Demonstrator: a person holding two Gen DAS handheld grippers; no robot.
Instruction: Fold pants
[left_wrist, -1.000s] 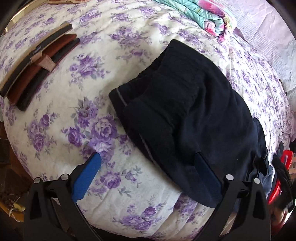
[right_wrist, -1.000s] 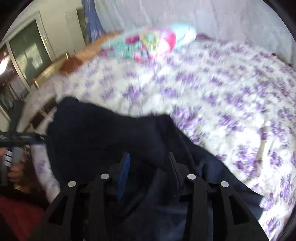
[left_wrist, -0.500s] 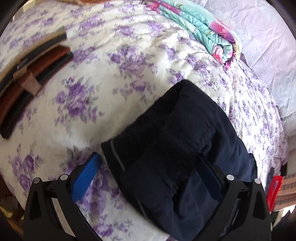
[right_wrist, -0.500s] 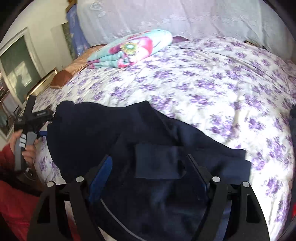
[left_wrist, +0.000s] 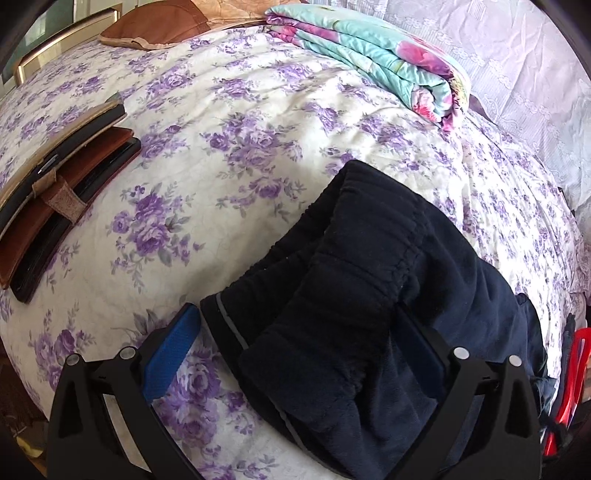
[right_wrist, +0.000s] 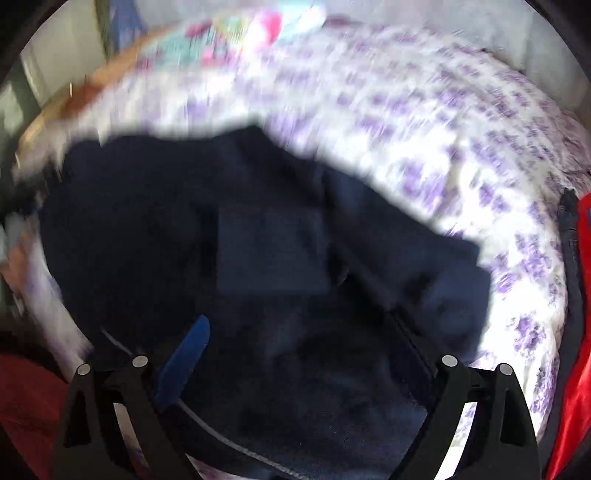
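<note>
Dark navy fleece pants (left_wrist: 369, 295) lie folded in a bundle on the floral bedspread (left_wrist: 229, 155), elastic waistband toward the far side. My left gripper (left_wrist: 295, 332) is open, its jaws wide apart over the pants' near edge, holding nothing. In the blurred right wrist view the same pants (right_wrist: 258, 258) fill the middle. My right gripper (right_wrist: 299, 339) is open above them, blue pads (right_wrist: 184, 354) apart, empty.
A folded turquoise and pink quilt (left_wrist: 376, 55) lies at the far side of the bed. Brown and black cases (left_wrist: 59, 192) lie at the left. A brown cushion (left_wrist: 155, 29) sits at the back. Red clothing (right_wrist: 576, 332) shows at the right edge.
My right gripper opened and let go of the pants, then moved, blurring its view. My left gripper moved forward over the pants' near edge, still open.
</note>
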